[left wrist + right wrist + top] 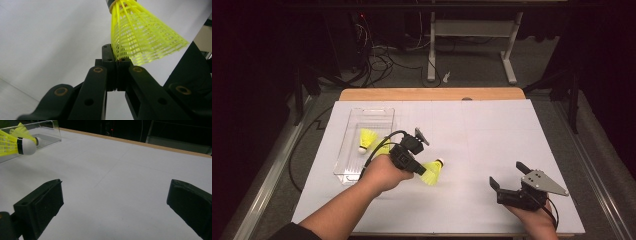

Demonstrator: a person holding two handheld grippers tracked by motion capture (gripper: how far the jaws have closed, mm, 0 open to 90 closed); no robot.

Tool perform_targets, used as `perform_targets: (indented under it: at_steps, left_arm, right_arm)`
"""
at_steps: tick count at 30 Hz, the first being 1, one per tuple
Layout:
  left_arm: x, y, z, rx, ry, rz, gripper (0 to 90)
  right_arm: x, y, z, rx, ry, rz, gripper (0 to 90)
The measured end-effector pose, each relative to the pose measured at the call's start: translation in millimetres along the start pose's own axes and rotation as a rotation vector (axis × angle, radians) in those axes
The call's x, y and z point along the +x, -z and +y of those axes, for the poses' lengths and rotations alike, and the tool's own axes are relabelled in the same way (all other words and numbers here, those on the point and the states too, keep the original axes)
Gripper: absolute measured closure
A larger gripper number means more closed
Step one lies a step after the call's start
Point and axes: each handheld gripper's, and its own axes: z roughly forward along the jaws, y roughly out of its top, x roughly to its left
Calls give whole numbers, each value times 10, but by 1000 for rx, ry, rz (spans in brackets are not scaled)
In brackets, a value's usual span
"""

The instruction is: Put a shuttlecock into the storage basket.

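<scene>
Shuttlecocks into the clear tray [343,150], as I read the work. At least one yellow shuttlecock lies inside it already [366,139], near the middle, white cork toward the near end. A second patch of yellow sits just beside it behind the cable; I cannot tell whether that is another one or a reflection off the tray wall.

My left gripper [418,167] has its jaws pinched right together on the skirt edge of a third shuttlecock [432,171]. From the left gripper view the pads meet with just the yellow mesh [140,37] caught between them at the rim, so the hold is thin (plastic lattice, likely to flex or slip if swung fast). The shuttlecock sticks out to the right of the gripper, cork pointing away toward the table's middle, over the white table [492,140] just right of the tray. Whether it is lifted clear of the surface or resting on it, I cannot tell.

My right gripper [507,175] sits near the front right corner, jaws spread wide, nothing between them. In its own view the cork [26,145] shows at far left with the tray behind.

Judgement: partway through. One in the tray for sure, one in hand. What remains is carrying this one left over the tray wall and letting go. I see no other loose shuttlecocks on the table.
</scene>
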Motion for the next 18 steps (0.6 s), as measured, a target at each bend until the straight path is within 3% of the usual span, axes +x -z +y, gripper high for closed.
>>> perform_targets:
  at_steps: [18]
  left_arm:
    - [74,256,122,-30,17,10,891]
  right_arm:
    - [14,-11,-6,6,-1,0,14]
